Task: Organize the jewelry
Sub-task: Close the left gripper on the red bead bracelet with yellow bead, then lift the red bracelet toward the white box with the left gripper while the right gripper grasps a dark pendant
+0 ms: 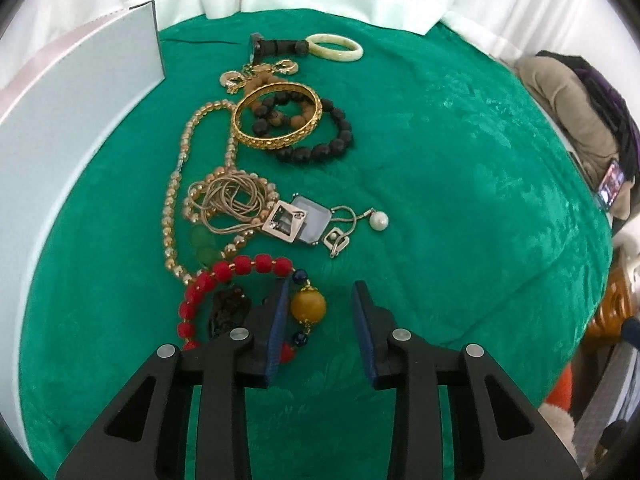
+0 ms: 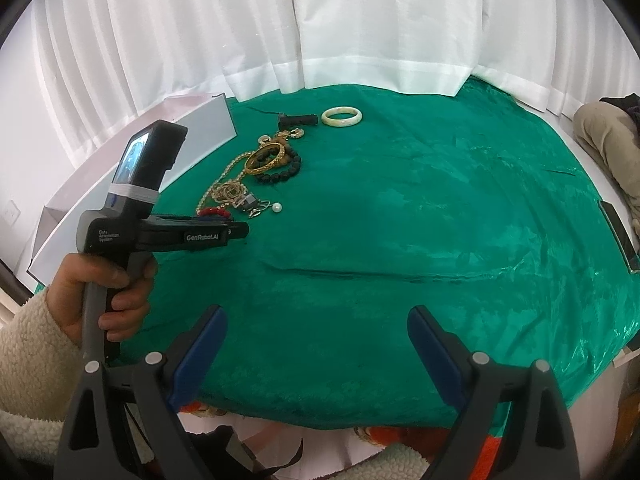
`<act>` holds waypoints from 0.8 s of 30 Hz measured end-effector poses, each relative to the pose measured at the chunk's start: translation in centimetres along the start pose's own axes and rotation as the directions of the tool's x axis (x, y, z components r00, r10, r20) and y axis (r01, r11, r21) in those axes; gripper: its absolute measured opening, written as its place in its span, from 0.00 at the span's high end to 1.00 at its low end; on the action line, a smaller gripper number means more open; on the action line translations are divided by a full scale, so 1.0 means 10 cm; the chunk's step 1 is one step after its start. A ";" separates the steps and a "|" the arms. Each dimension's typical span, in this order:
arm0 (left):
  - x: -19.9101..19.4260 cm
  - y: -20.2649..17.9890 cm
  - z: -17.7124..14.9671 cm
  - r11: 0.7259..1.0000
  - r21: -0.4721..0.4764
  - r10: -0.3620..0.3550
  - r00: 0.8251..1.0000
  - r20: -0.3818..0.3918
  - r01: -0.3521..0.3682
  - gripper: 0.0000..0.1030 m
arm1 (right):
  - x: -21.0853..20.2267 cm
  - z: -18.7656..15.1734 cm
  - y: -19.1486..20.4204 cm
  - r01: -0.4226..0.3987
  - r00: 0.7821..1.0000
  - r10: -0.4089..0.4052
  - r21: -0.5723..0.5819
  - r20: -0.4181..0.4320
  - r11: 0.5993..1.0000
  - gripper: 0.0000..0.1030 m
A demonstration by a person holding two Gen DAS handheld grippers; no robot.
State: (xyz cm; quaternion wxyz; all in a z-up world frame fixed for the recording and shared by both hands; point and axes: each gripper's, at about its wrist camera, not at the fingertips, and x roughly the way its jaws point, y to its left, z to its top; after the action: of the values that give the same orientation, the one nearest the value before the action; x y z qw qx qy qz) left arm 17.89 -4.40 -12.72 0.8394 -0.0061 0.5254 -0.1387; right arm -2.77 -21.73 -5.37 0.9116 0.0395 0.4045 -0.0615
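The red-bead bracelet with a large amber-yellow ball (image 1: 240, 276) lies at the near end of the jewelry line on the green velvet-like cloth (image 1: 460, 160) that covers the surface, and my left gripper (image 1: 320, 292) is down over it with its jaws apart: the left finger sits across the strand and the yellow ball shows in the gap between the fingers. I judge this to be the pick of the first piece, not yet closed. The next move calls for squeezing on the ball or the beads next to it and lifting straight up, slowly, since the long gold-bead necklace (image 1: 176, 200) and a green bead (image 1: 202, 242) lie touching or just beside the red loop and could drag along. Farther out are the tangle of thin gold chain with square silver pendants (image 1: 256, 210), a white pearl (image 1: 379, 221), the gold filigree bangle (image 1: 278, 120) resting on dark wooden bead bracelets (image 1: 320, 140), and the pale jade bangle (image 1: 335, 46) at the far end. A flat grey-white board (image 1: 72, 112) borders the left side near the pile, so my room is to the right, where the cloth is bare. My right gripper (image 2: 318, 354) hovers wide open and empty above the cloth's near edge, well apart from the jewelry.
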 end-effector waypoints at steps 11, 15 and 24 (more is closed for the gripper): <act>-0.56 0.38 -0.12 0.983 -0.152 -0.093 0.991 0.092 0.106 0.85 | -0.01 0.02 0.03 0.015 1.000 -0.015 -0.012 0.008 1.000 0.09; -1.15 0.73 -0.15 0.960 -0.230 -0.111 0.971 0.210 0.159 0.85 | 0.09 0.18 0.06 -0.020 0.999 0.022 -0.057 0.031 0.998 0.09; -1.67 1.22 -0.40 0.940 -0.327 -0.006 0.962 0.275 0.099 0.85 | 1.08 0.65 0.86 -0.386 0.919 0.357 -0.186 -0.168 0.904 0.22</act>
State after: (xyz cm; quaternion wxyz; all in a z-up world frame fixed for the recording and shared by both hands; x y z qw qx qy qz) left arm 10.26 11.83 -1.74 0.8855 -0.1829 0.4218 -0.0668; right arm 10.42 -14.90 -8.80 0.8770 0.0207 0.4524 0.1605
